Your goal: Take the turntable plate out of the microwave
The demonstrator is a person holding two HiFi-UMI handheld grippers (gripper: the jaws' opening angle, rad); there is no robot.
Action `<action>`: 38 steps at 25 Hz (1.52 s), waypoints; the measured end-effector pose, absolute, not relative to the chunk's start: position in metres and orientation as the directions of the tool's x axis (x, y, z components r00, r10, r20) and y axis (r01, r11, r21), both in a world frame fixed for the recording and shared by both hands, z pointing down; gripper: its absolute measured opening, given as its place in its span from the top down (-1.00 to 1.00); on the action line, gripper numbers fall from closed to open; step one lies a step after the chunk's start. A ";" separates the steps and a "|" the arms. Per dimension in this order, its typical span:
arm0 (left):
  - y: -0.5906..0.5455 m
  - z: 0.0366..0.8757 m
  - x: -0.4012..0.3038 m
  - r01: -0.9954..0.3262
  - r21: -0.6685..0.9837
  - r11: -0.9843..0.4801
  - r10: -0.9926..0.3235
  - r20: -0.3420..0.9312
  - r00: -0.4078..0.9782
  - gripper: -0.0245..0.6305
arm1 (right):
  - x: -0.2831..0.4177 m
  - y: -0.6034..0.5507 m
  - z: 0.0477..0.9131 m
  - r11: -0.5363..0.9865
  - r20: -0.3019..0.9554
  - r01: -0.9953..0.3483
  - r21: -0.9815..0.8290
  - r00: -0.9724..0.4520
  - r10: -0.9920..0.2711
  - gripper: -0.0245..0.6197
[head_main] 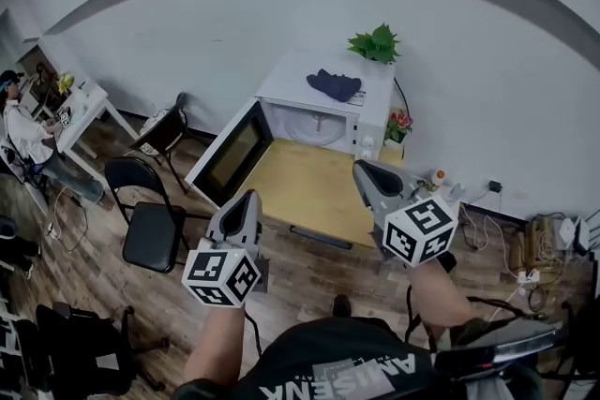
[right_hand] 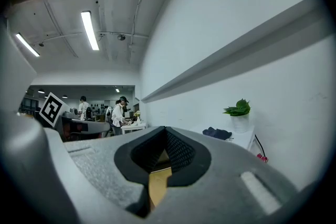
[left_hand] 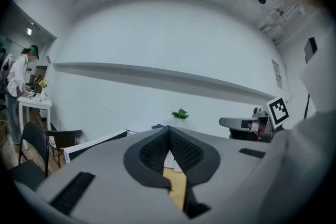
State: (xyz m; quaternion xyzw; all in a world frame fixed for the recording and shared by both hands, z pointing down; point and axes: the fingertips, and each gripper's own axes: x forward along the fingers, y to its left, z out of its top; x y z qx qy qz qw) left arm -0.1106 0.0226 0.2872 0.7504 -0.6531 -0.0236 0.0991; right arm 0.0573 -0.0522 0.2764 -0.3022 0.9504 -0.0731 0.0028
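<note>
Since the microwave (head_main: 323, 108) door (head_main: 232, 155) already hangs wide open over the wooden table (head_main: 314, 192), I'd say only the access part is sorted. The turntable plate (head_main: 312, 130) looks like that pale disc inside the cavity, though it's too small to be sure, and nothing's touching it. Reaching in, lifting and pulling it out are all left. The left gripper (head_main: 248, 199) and right gripper (head_main: 362, 170) are held level, side by side, pointing at the microwave but well short of it, jaws pinched fully together on nothing.
</note>
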 end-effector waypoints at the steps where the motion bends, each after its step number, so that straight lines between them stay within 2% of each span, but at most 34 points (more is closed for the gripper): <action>1: 0.014 0.289 -0.108 -0.974 0.185 -0.130 -0.984 0.095 0.149 0.92 | 0.060 -0.060 0.277 0.805 0.039 -0.576 -0.141 -0.816 -0.577 0.90; 19: -0.077 0.306 -0.097 -0.969 0.202 -0.139 -0.979 0.122 0.166 0.92 | 0.077 -0.142 0.294 0.803 0.029 -0.579 -0.143 -0.813 -0.581 0.90; 29: -0.145 0.319 -0.136 -0.942 0.216 -0.257 -0.952 0.113 0.286 0.92 | 0.041 -0.180 0.303 0.734 0.039 -0.668 -0.122 -0.742 -0.669 0.86; 38: -0.212 0.329 -0.190 -0.912 0.216 -0.349 -0.916 0.126 0.381 0.92 | -0.007 -0.222 0.323 0.641 0.097 -0.752 -0.154 -0.657 -0.747 0.83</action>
